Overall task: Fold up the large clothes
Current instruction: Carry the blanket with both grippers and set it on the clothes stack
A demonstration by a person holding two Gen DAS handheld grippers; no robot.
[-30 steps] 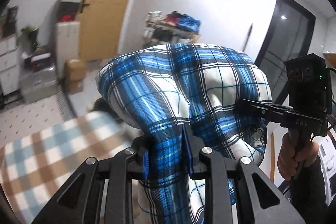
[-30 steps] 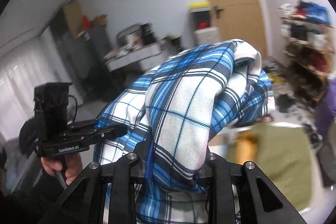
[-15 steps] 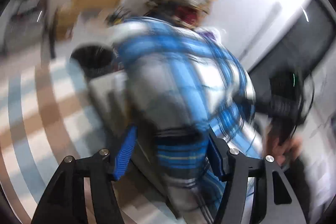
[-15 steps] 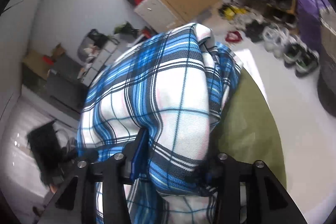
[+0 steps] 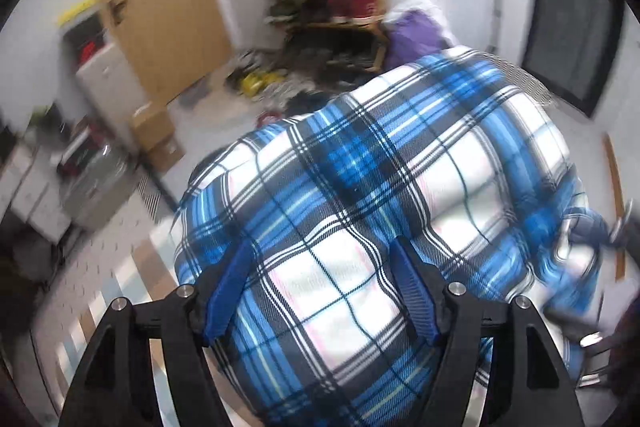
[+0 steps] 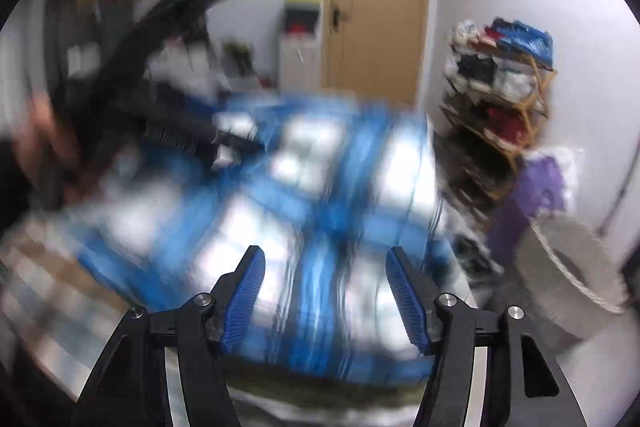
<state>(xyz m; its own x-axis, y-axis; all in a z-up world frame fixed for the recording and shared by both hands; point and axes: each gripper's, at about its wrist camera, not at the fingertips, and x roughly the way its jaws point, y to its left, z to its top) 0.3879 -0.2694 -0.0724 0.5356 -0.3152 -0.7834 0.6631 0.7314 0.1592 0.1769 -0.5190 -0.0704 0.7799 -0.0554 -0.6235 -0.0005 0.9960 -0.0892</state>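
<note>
Mid-fold: left gripper (image 5: 320, 287) jaws opening around the bunched plaid shirt (image 5: 380, 187), right gripper (image 6: 324, 291) open, nothing gripped, shirt dropping just ahead; flattening and remaining folds left.

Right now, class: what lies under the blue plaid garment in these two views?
Under the blue plaid garment, an olive-green cloth shows at its near edge; a checked brown-and-blue covering shows beside it. Whatever lies directly beneath the garment's middle is covered.

No legible text, labels, brands or numbers, both views blurred by motion
</note>
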